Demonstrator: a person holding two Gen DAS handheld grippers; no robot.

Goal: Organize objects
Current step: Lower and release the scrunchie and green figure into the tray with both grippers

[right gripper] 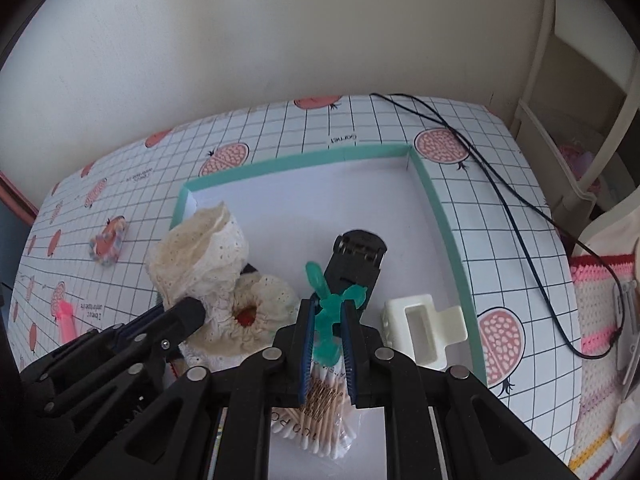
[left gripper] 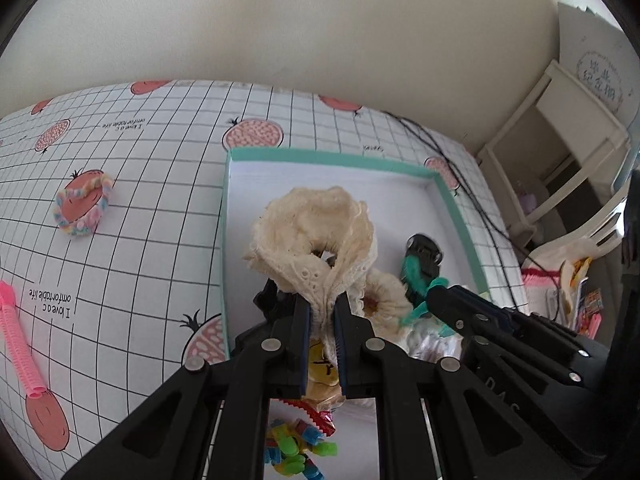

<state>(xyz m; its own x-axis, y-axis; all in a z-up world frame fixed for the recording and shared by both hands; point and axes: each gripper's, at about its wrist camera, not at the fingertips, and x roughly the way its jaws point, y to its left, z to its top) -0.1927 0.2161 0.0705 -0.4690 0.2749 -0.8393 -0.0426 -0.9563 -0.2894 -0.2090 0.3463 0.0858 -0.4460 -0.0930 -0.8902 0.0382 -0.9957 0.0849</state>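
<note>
My left gripper (left gripper: 322,302) is shut on a cream lace scrunchie (left gripper: 316,228), held over the white box with a teal rim (left gripper: 320,155). A second cream scrunchie (left gripper: 384,300) lies in the box just beyond it. My right gripper (right gripper: 327,306) is shut on a small teal hair clip (right gripper: 326,312), also above the box (right gripper: 440,216). In the right wrist view the left gripper (right gripper: 192,308) and its scrunchie (right gripper: 200,248) show at the left. The left wrist view shows the right gripper (left gripper: 434,294) with the teal clip (left gripper: 414,276).
In the box lie a black clip (right gripper: 356,264), a white claw clip (right gripper: 420,332), a cotton swab pack (right gripper: 320,412) and colourful clips (left gripper: 296,444). On the checked tablecloth, left of the box, are a pastel hair tie (left gripper: 82,210) and a pink roller (left gripper: 18,344). A black cable (right gripper: 500,188) crosses the right side.
</note>
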